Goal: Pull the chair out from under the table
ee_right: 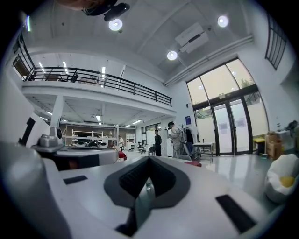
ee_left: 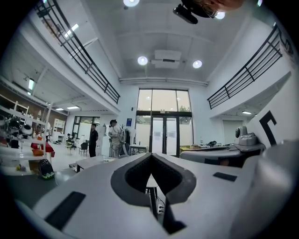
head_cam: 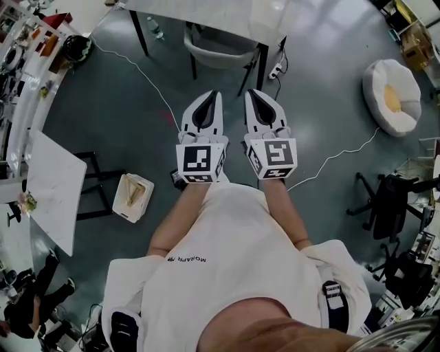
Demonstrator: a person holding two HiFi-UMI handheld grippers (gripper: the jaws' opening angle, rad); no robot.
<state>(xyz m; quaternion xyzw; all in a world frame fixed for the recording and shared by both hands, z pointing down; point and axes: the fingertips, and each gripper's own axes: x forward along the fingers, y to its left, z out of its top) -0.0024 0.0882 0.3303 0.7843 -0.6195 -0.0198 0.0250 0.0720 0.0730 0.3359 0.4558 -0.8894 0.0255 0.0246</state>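
Note:
In the head view a grey chair (head_cam: 220, 51) stands tucked under a white table (head_cam: 199, 12) at the top, only its curved backrest and dark legs showing. My left gripper (head_cam: 218, 95) and right gripper (head_cam: 251, 93) are held side by side, pointing level at the chair and well short of it. Both are shut with nothing between the jaws. In the left gripper view, the left gripper (ee_left: 151, 159) hides most of what lies ahead, and the same holds for the right gripper (ee_right: 148, 162) in the right gripper view. The chair cannot be made out in either.
A power strip (head_cam: 277, 70) lies by the table's right leg, and a white cable (head_cam: 337, 157) runs across the floor at right. A white beanbag (head_cam: 392, 96), black office chairs (head_cam: 388, 206), a white basket (head_cam: 133, 197) and a white side table (head_cam: 51, 189) stand around. Two people (ee_left: 93, 139) stand far off.

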